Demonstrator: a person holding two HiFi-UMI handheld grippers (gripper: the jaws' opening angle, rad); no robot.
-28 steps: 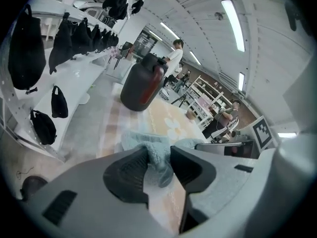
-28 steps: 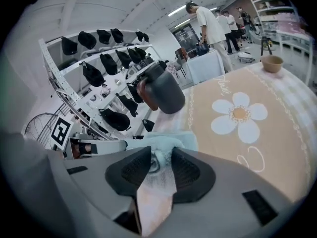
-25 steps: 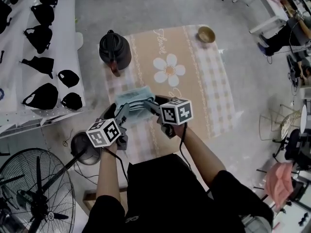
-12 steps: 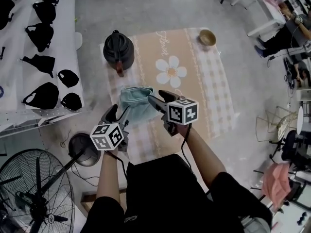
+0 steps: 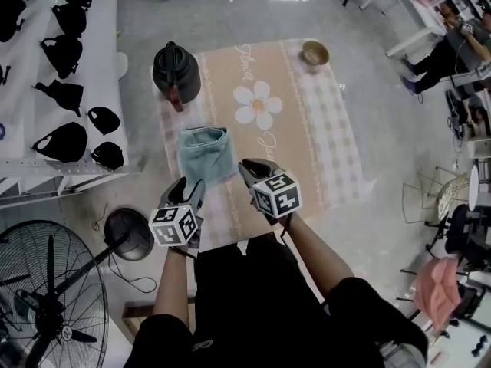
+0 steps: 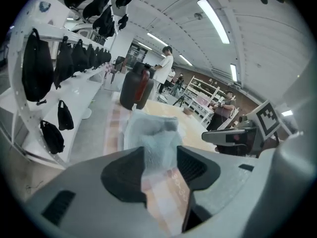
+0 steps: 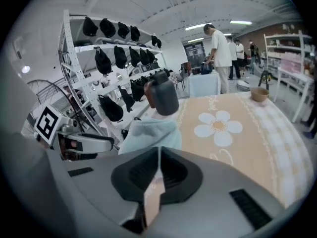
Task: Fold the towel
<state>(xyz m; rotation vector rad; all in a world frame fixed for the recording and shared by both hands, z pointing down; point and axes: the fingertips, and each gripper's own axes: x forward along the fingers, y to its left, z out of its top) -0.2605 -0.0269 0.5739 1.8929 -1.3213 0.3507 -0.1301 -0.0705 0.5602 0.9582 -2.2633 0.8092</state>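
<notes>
The light blue towel (image 5: 203,153) lies folded into a small bundle on the checked flower cloth (image 5: 307,144); it also shows as the towel (image 6: 151,133) ahead of the left jaws and the towel (image 7: 148,133) ahead of the right ones. My left gripper (image 5: 189,188) hangs just short of its near edge, jaws wide apart and holding nothing; they have just closed a little. My right gripper (image 5: 257,167) hovers to the towel's right. Its jaws have just been closing, the pads now meet at the tips, and nothing is between them.
A black kettle (image 5: 175,71) stands beyond the towel at the cloth's far left corner. A small bowl (image 5: 314,52) sits at the far right. A white rack of black bags (image 5: 61,67) runs along the left. A floor fan (image 5: 46,290) stands near left.
Both grippers have drawn back from the towel toward the person, and the towel now lies free on the cloth. The right jaws have narrowed from wide open.
</notes>
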